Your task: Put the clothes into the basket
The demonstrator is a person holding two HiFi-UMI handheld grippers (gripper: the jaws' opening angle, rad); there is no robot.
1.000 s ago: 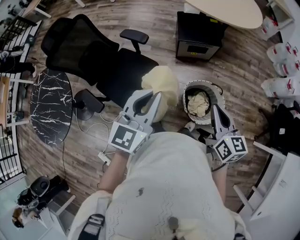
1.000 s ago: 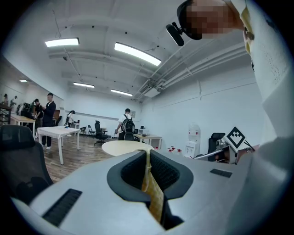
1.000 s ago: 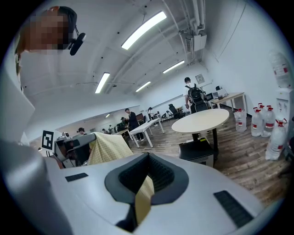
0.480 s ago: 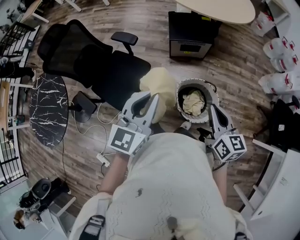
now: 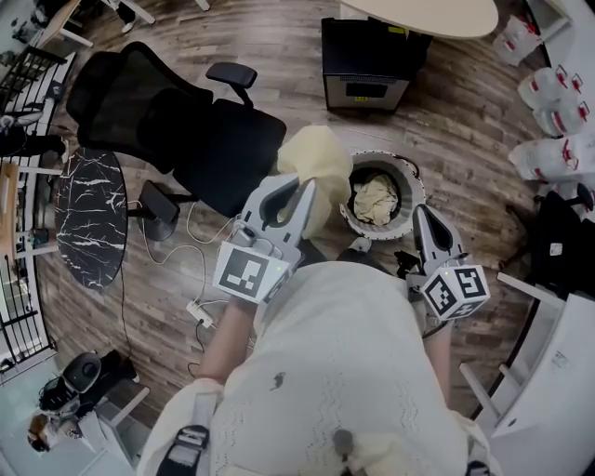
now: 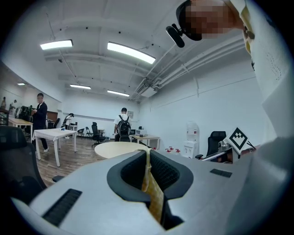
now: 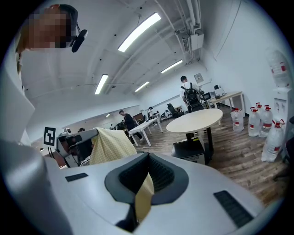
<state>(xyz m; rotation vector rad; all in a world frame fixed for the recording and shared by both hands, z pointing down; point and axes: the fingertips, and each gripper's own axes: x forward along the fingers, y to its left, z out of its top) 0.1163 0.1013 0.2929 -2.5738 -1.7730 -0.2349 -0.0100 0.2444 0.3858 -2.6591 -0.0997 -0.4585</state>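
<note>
A pale yellow checked cloth [image 5: 314,160] hangs bunched from my left gripper [image 5: 303,189], which is shut on it; in the left gripper view a thin fold of the cloth [image 6: 151,193] is pinched between the jaws of the left gripper [image 6: 148,153]. The cloth hangs just left of the round basket [image 5: 410,183], which stands on the floor and holds a crumpled cream garment [image 5: 376,198]. My right gripper [image 5: 421,214] hovers at the basket's near right rim. A corner of yellow fabric [image 7: 144,197] is clamped in the right gripper [image 7: 148,158], and the rest of the cloth [image 7: 106,144] drapes to its left.
A black office chair [image 5: 177,116] stands left of the basket, a black cabinet [image 5: 366,58] and a round beige table [image 5: 420,13] beyond it. A marble side table [image 5: 87,216] is at far left, water bottles [image 5: 556,91] at right. Cables and a power strip [image 5: 198,310] lie on the wooden floor.
The basket, chair and cabinet have slid left and slightly up in the head view, so the basket now lies between the two grippers. Both grippers have kept their grip on the cloth.
</note>
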